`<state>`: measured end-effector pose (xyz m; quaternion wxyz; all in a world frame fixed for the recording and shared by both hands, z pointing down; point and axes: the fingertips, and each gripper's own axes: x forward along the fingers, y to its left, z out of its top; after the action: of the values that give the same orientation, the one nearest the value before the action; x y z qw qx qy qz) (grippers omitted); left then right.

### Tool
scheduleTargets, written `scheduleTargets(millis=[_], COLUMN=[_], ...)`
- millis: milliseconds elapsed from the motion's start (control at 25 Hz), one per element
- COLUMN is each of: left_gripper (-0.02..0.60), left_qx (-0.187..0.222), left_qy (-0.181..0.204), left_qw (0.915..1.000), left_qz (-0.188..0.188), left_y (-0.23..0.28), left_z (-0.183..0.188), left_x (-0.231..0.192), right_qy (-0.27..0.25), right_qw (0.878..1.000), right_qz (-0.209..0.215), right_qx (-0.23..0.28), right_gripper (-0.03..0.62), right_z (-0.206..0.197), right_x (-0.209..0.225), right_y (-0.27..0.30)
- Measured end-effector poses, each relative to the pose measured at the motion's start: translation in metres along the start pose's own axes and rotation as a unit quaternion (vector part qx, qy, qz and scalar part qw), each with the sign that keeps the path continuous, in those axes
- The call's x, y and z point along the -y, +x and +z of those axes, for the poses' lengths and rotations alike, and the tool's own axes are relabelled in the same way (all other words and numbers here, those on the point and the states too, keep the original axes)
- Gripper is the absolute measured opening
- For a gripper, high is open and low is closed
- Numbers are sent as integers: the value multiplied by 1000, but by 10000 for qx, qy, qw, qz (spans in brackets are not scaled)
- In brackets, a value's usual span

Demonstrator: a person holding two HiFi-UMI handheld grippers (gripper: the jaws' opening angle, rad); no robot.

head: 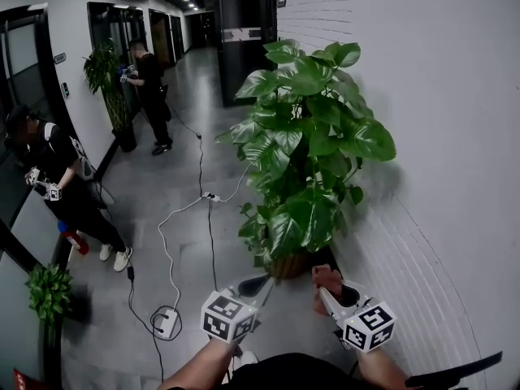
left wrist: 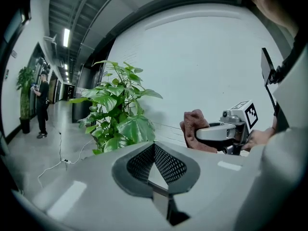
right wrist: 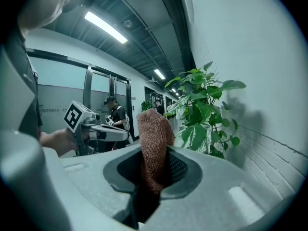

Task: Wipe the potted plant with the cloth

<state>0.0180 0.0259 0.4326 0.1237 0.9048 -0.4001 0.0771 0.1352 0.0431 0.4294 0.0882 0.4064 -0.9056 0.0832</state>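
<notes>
- Left tool (head: 257, 286) at 7 o'clock, jaws together, empty
- Right tool (head: 327, 292) at 5 o'clock clamps the brown cloth (right wrist: 154, 143)
- Potted plant (head: 309, 153) stands at 1 o'clock on the grey corridor floor (head: 187, 193), against the white brick wall (head: 439, 136)

We find the pot (head: 286, 267) of the potted plant (head: 305, 136) mostly hidden under leaves, the cloth's (right wrist: 153, 138) lower end swallowed between the right gripper's (right wrist: 153, 174) jaws, and a red object (head: 23, 379) cut off near left.
</notes>
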Motion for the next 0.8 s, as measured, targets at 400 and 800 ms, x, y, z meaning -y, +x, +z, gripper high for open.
scheduleTargets(millis=[400, 800], left_gripper=[17, 17], left_qx=[-121, -204], left_qy=[92, 226], left_qw=[9999, 9995], left_qz=[-70, -104], left_y=[15, 21], left_z=[11, 21], left_x=[1, -4], right_qy=[89, 132], right_qw=[10000, 9997], right_qz=[-40, -201], right_qx=[-23, -39], right_gripper=[66, 66], right_z=[5, 9], right_x=[13, 22], right_y=[4, 4])
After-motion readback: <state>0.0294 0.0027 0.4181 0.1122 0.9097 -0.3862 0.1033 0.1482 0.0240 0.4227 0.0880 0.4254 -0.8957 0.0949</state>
